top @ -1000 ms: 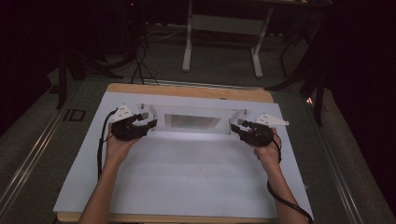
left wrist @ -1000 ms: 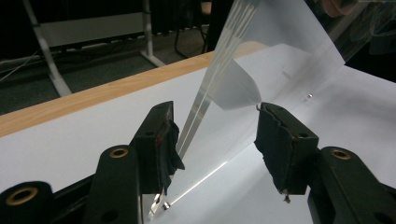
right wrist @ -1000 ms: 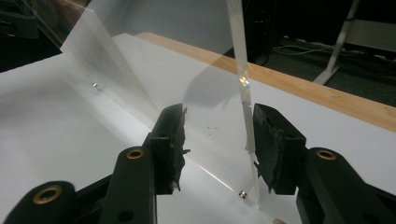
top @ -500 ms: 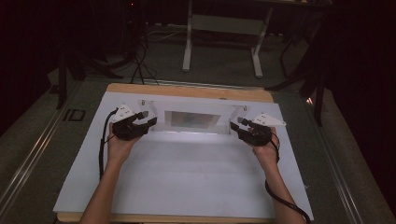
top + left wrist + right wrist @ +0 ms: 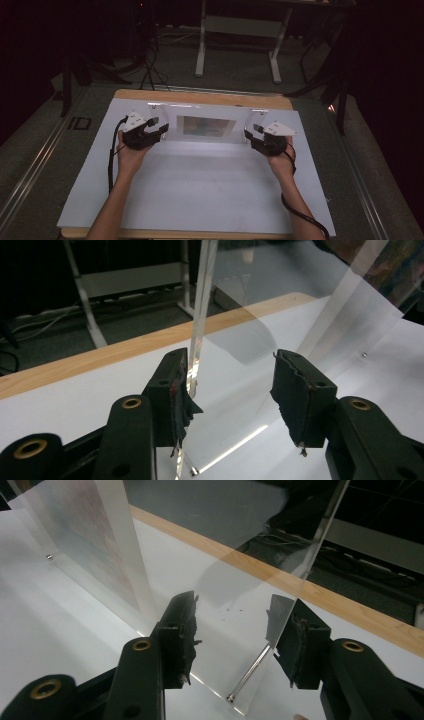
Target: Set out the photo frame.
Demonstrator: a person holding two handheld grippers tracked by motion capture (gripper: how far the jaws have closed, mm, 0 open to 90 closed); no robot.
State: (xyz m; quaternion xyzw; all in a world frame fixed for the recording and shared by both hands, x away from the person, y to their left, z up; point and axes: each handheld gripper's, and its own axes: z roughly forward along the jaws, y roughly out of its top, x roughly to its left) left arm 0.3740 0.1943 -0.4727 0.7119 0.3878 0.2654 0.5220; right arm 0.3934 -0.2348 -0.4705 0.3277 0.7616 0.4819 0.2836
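A clear plastic picture frame (image 5: 207,126) stands upright near the far edge of the table (image 5: 200,200), on its white cover. The left gripper (image 5: 159,131) is at the frame's left end, jaws wide, one pad (image 5: 181,390) just beside the clear edge. The right gripper (image 5: 250,133) is at the right end; its jaws have just been opening and straddle the frame's edge without pressing.

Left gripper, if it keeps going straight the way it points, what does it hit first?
Probably the clear acrylic frame. Its side edge already stands between the open jaws of the left gripper, close beside one pad; whether they touch I cannot tell. Going on, the jaws would slide further over that edge.
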